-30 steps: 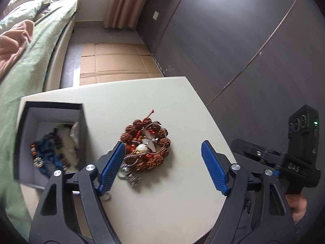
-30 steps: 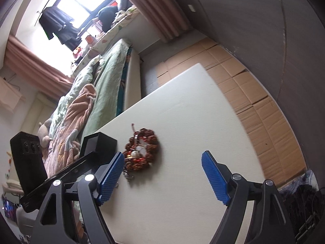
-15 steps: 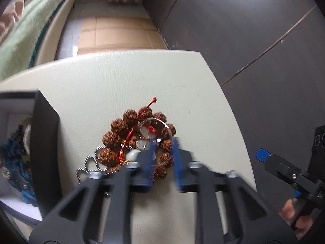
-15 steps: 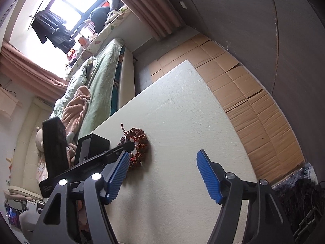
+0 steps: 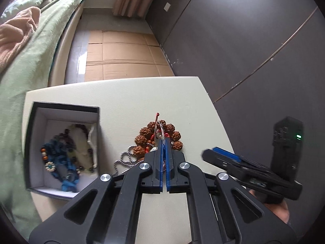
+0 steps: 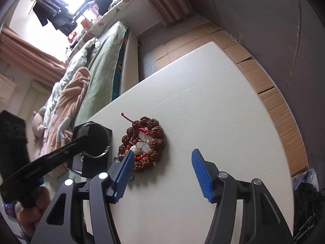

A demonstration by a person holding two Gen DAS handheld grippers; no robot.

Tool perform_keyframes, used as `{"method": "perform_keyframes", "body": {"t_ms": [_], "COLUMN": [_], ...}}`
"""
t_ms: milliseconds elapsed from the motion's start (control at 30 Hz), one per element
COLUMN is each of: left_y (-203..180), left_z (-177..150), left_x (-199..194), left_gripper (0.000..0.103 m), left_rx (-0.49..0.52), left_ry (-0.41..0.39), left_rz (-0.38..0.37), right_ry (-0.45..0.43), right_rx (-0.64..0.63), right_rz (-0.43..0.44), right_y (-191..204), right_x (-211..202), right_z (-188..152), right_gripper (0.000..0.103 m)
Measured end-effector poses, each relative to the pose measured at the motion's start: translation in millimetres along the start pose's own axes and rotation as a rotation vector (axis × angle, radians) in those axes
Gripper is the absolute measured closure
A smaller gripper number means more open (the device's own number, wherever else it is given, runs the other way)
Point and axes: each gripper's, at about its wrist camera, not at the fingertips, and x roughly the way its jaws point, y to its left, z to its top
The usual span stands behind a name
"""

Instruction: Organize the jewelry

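On the pale table (image 5: 130,101), the brown seed-bead bracelet (image 5: 160,136) is lying in a heap with a red cord, white shell pieces and a silver chain (image 5: 121,158) tangled through it. The left gripper (image 5: 164,144) is pinching tight over that heap, and a thin clear loop (image 5: 157,130) seems to be caught in the tips, though I cannot tell for certain. The right gripper (image 6: 162,172) is narrowing with nothing between its pads, hanging just beside the heap. Picking up looks like the step in hand; next comes a careful lift toward the open box (image 5: 65,109) on the left, already holding blue beads (image 5: 59,162).
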Motion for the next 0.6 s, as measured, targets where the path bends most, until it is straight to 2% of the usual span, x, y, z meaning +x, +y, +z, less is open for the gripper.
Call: {"method": "perform_keyframes", "body": {"t_ms": [400,600], "left_y": [22,40], "left_z": [-2,-8], "left_x": [-36,-49], "left_gripper": [0.1,0.1], "left_rx": [-0.023,-0.052], "left_ry": [-0.053,-0.071], "left_rz": [0.023,0.028], "right_ry": [0.073,0.136], "right_rx": [-0.069,-0.054], "right_rz": [-0.096,-0.132], "right_y": [26,29], "right_x": [36,56], "right_z": [16,13], "right_gripper": [0.055,0.058]}}
